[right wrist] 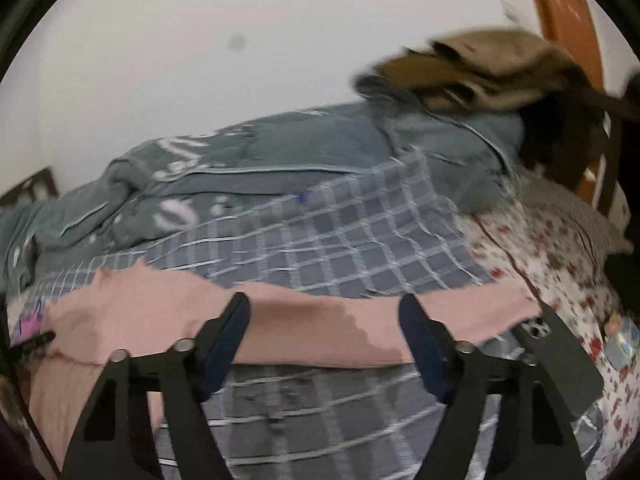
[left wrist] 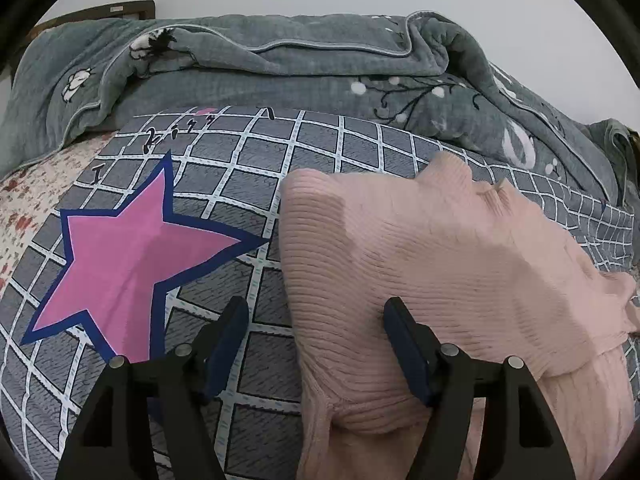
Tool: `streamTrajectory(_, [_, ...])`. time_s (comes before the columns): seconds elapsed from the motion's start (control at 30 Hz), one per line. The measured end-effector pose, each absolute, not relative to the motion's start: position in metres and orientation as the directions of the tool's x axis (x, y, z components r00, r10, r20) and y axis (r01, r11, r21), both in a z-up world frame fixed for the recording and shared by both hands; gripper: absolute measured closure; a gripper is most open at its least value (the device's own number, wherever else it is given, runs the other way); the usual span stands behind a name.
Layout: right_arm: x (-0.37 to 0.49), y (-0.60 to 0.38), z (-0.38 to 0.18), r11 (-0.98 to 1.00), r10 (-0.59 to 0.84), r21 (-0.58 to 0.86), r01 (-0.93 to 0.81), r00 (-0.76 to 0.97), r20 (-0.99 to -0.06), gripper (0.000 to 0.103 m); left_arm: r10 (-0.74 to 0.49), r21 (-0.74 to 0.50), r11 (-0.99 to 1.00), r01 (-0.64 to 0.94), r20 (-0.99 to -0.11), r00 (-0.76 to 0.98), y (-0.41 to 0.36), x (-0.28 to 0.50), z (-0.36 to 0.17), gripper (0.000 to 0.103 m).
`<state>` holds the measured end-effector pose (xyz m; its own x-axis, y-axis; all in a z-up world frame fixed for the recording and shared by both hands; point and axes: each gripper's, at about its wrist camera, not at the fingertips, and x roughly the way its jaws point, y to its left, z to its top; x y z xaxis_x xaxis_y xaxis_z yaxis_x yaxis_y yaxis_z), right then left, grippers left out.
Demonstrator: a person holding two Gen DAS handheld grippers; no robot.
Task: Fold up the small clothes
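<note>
A pink ribbed knit sweater [left wrist: 440,264] lies spread on a grey checked bedsheet [left wrist: 256,184]. My left gripper [left wrist: 316,316] is open and empty, low over the sweater's left edge; its right finger is over the knit and its left finger over the sheet. In the right wrist view the sweater [right wrist: 160,312] stretches across as a pink band, one sleeve reaching right. My right gripper [right wrist: 324,312] is open and empty, just above that sleeve. This view is blurred.
A large pink star with a blue border [left wrist: 132,252] is printed on the sheet. A rumpled grey-green quilt [left wrist: 280,60] lies along the back by the wall. Brown folded clothes [right wrist: 480,72] lie at the back right. A floral sheet [right wrist: 560,256] and a phone [right wrist: 536,328] lie to the right.
</note>
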<state>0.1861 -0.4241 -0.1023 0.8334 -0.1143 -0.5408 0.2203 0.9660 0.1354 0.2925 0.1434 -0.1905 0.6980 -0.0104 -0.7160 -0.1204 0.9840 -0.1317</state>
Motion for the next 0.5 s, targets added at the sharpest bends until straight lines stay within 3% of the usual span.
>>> streamTrajectory(0.17, [0.185, -0.486, -0.14, 0.928, -0.015, 0.284, 0.242, 0.784, -0.621, 0.058, -0.009, -0.128, 0.985, -0.119, -0.717, 0.697, 0.144, 0.293, -0.191, 0.034])
streamTrajectory(0.4, [0.195, -0.517, -0.183, 0.89, -0.002, 0.325, 0.32, 0.714, -0.7, 0.058, -0.007, -0.128, 0.984, -0.122, -0.716, 0.698, 0.143, 0.293, -0.191, 0.033])
streamTrajectory(0.5, [0.196, -0.523, -0.191, 0.88, 0.01, 0.35, 0.32, 0.725, -0.689, 0.058, -0.007, -0.128, 0.984, -0.121, -0.717, 0.697, 0.143, 0.292, -0.191, 0.033])
